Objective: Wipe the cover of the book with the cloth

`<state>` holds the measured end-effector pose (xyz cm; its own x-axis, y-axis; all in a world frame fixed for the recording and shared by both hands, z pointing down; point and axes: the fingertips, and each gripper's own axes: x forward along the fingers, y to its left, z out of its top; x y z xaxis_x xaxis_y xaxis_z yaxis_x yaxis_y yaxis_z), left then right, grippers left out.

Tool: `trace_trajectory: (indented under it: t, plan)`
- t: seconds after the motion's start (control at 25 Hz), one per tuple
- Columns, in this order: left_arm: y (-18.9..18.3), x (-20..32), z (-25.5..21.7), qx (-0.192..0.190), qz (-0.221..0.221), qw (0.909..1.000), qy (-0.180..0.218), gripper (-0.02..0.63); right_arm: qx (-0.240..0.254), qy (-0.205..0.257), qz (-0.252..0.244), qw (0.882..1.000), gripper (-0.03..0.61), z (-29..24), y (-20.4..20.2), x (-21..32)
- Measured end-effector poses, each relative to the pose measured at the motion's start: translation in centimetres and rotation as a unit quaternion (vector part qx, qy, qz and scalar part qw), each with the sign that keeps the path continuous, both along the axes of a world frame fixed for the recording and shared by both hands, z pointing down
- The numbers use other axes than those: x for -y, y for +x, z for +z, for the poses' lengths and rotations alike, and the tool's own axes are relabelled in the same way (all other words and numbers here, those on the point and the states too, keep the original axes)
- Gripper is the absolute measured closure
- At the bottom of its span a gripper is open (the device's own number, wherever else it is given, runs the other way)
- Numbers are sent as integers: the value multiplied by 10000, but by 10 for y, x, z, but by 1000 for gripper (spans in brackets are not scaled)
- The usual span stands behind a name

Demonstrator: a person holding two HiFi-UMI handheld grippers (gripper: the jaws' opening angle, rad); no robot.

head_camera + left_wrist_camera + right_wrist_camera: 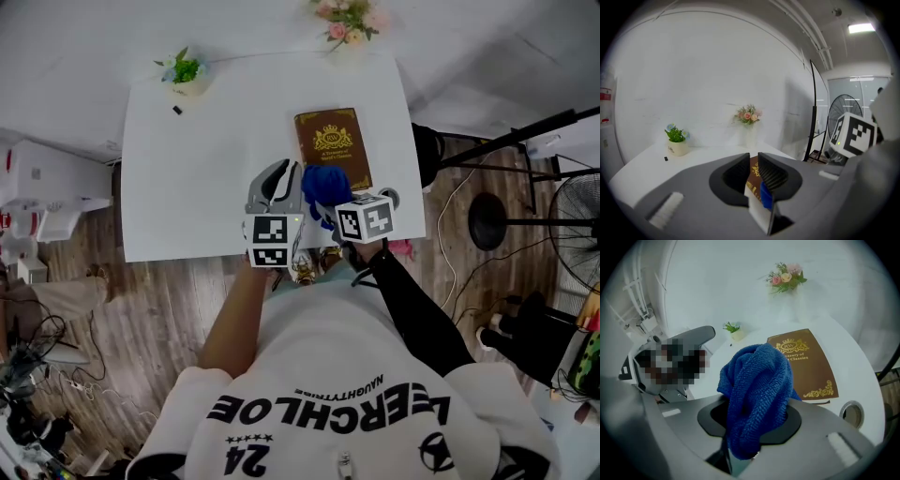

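A brown book [330,141] with gold print lies flat on the right half of the white table [187,187]. In the right gripper view the book [806,364] sits just beyond the jaws. My right gripper [330,199] is shut on a bunched blue cloth [325,185], held above the book's near end; the cloth [759,380] hides the jaws. My left gripper [279,178] hovers just left of the book's near corner. Its jaws stand close together with nothing between them [753,161], and a sliver of the book shows past them.
A small potted plant [186,73] and a black item [176,110] sit at the table's far left. A flower vase [349,19] stands at the far edge. A round metal thing [851,413] lies near the table's right front corner. A fan [577,220] and stands crowd the floor at right.
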<state>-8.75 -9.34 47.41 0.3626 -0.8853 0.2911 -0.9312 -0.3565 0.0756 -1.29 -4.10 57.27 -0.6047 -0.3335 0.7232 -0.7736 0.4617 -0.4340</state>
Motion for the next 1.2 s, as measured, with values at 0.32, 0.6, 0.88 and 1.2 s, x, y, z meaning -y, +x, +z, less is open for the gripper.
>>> trace_trajectory:
  t: [0.32, 0.6, 0.88, 1.2]
  plan:
    - [0, -4, 3, -34, -4, 10000, -47, 503, -25, -29, 364, 9993, 457, 1, 26, 5]
    - [9, 1, 7, -20, 80, 10000, -37, 503, -318, -20, 941, 9951, 457, 3, 81, 17]
    - [21, 11, 1, -53, 153, 9999, 0, 502, -732, -108, 1513, 9857, 457, 6, 137, 25]
    - [14, 23, -5, -39, 21, 10000, 55, 503, -454, 369, 1252, 9904, 457, -24, 124, 43]
